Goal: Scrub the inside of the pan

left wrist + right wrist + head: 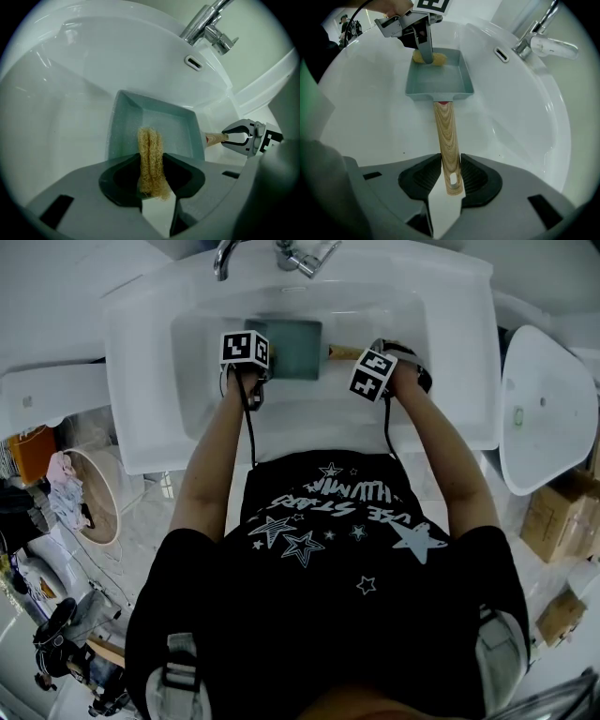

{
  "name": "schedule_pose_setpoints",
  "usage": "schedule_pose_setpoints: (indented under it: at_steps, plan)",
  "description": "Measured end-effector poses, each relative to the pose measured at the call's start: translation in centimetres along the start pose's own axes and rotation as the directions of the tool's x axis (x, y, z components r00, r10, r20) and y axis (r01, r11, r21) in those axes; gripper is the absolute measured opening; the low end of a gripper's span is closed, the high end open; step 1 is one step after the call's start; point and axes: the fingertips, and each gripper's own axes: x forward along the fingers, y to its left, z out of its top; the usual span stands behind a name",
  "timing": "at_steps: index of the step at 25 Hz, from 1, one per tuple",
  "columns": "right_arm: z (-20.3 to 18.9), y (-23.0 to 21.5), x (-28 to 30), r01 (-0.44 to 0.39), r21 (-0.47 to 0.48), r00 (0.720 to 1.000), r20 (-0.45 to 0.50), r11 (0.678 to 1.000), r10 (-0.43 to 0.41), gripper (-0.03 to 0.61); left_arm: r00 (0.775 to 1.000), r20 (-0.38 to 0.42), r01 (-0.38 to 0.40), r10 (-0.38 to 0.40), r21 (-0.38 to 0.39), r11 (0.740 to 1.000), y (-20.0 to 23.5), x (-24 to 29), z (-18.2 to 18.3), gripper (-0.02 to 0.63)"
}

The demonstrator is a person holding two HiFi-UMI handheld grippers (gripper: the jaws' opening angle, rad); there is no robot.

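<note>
A rectangular grey-green pan (292,348) (154,129) (437,77) lies in the white sink (309,296), its wooden handle (447,140) (215,138) (345,353) pointing right in the head view. My right gripper (448,176) (373,374) (236,138) is shut on the end of that handle. My left gripper (151,176) (246,351) (423,44) is shut on a tan fibrous scrub pad (152,161) (429,57), holding it down inside the pan near its far left corner.
The chrome tap (208,28) (543,40) (300,257) stands behind the basin, with the overflow slot (193,62) (502,55) below it. A white toilet (542,418) sits to the right and a round bin with cloths (89,493) to the left on the floor.
</note>
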Motion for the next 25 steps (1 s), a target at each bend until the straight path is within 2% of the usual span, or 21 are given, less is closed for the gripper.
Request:
schedule_pose_setpoints:
  at_steps: [8, 12, 15, 20, 25]
  plan:
    - [0.0, 0.0, -0.2, 0.038, 0.023, 0.999, -0.013, 0.999, -0.038, 0.126, 1.000, 0.014, -0.002, 0.002, -0.005, 1.000, 0.7, -1.1, 0.0, 0.135]
    - [0.4, 0.1, -0.7, 0.046, 0.059, 0.999, 0.025, 0.997, -0.047, 0.126, 1.000, 0.026, 0.008, -0.008, 0.005, 1.000, 0.9, -1.5, 0.1, 0.135]
    - [0.5, 0.1, -1.2, 0.040, 0.103, 0.998, 0.039, 0.994, -0.044, 0.169, 0.999, 0.035, 0.030, -0.030, 0.014, 0.999, 0.7, -2.0, 0.3, 0.135]
    - [0.3, -0.6, -2.8, 0.070, 0.196, 0.994, 0.065, 0.978, -0.084, 0.172, 0.995, 0.066, 0.070, -0.072, 0.038, 0.997, 0.4, -3.4, 0.7, 0.135]
    - [0.7, -0.7, -4.6, 0.080, 0.327, 0.989, 0.092, 0.942, -0.116, 0.167, 0.987, 0.095, 0.122, -0.129, 0.077, 0.989, 0.2, -5.0, 1.3, 0.135]
